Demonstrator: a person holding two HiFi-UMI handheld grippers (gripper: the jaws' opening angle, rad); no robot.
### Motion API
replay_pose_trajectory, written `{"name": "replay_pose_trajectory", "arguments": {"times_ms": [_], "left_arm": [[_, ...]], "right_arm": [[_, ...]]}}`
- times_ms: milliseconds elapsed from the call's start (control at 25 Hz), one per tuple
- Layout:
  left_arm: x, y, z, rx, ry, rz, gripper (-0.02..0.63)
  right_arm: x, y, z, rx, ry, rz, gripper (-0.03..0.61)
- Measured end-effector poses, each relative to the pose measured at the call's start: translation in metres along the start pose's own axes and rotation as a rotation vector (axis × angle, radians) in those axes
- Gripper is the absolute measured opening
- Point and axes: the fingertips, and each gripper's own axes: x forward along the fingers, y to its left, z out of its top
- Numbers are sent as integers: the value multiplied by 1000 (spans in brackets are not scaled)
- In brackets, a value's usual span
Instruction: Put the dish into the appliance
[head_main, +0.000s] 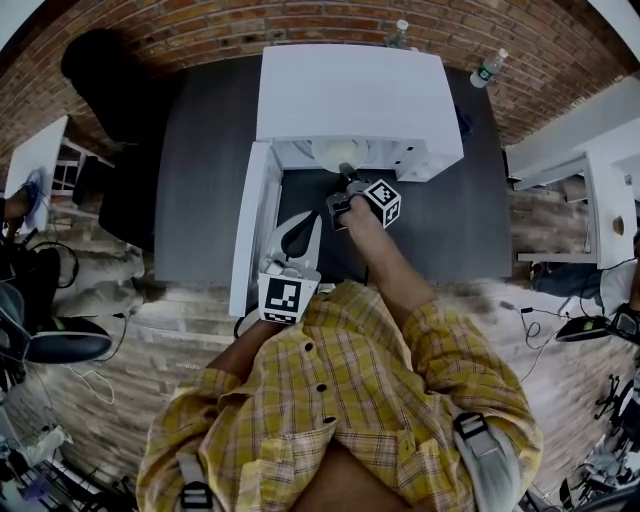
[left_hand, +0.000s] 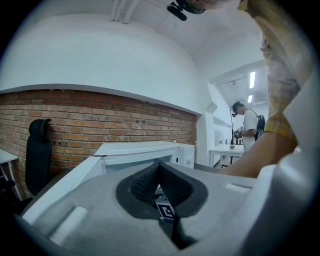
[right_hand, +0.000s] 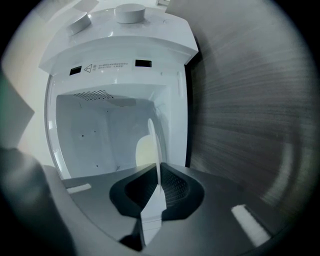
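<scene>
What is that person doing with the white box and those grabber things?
A person in a yellow checked shirt holds a gripper in each hand. The right gripper is pinching a pale dish by its rim and reaching it into the white appliance, whose door is swung open. The left gripper is shut and empty, held back near the door.
</scene>
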Motion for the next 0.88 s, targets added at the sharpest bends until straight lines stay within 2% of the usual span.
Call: {"name": "replay_pose_trajectory", "arguments": {"times_ms": [600,680,720,760,880], "left_arm": [[2,-4,-2,-22,8,11,-3],[3,-4,-2,-23,6,12,-3],[3,-4,-1,-24,6,12,-2],[3,-5,-1,-25,7,12,-2],[3,-5,-1,-27,8,13,-2]], "right_arm": [[9,1,1,27,16,-43,29],[9,1,1,35,19,-44,57],[8,0,0,40,22,-54,117],[8,-2,-1,39,26,-69,149],[2,-10,-2,24,35,-83,155]]}}
